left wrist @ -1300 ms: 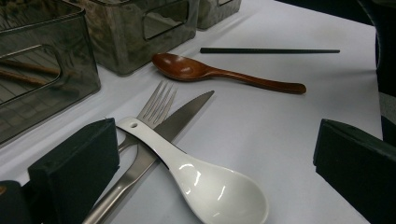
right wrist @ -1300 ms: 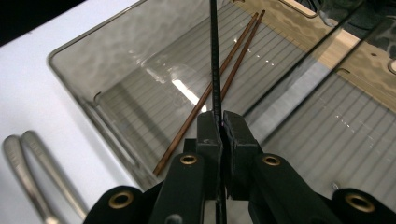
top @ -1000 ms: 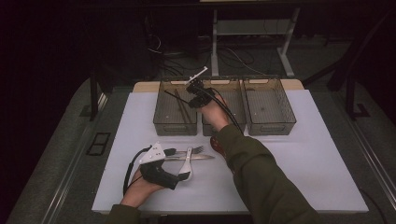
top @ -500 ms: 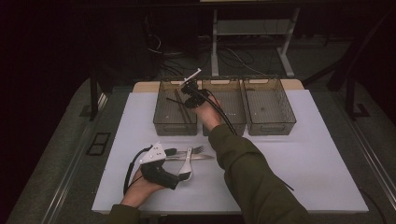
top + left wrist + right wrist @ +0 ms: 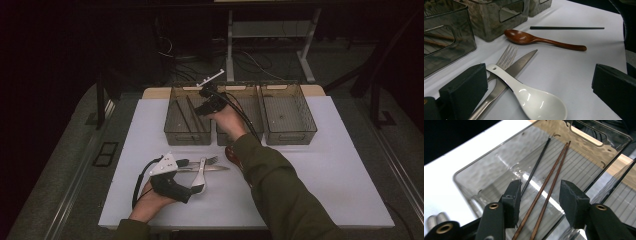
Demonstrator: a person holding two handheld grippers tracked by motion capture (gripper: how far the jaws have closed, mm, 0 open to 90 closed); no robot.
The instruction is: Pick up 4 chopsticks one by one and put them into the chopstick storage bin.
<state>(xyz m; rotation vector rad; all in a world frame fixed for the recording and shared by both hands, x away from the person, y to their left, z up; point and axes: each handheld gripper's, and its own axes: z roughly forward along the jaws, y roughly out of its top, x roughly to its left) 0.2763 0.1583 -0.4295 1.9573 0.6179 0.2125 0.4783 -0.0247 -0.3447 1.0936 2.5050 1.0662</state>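
Observation:
My right gripper (image 5: 205, 107) hangs over the left bin (image 5: 187, 134), pointing down into it. Its jaws have just been opening and nothing is between them (image 5: 541, 195). On the bin floor below lie a black chopstick (image 5: 536, 162) and two brown chopsticks (image 5: 554, 167). My left gripper (image 5: 187, 177) rests near the front edge, open wide. A white ceramic spoon (image 5: 531, 97) lies between its jaws, untouched, across a fork (image 5: 507, 56) and a knife (image 5: 522, 61). Beyond these lie a wooden spoon (image 5: 536, 40) and another black chopstick (image 5: 566, 28).
Three smoky clear bins stand in a row at the back of the white table top (image 5: 340, 170): the left one, a middle bin (image 5: 250, 95) and a right bin (image 5: 290, 132). The person's right forearm (image 5: 270, 175) crosses the table's middle.
The right hand has shifted slightly left and up over the left bin, and its jaws have come apart. The left hand and the cutlery by it have kept still.

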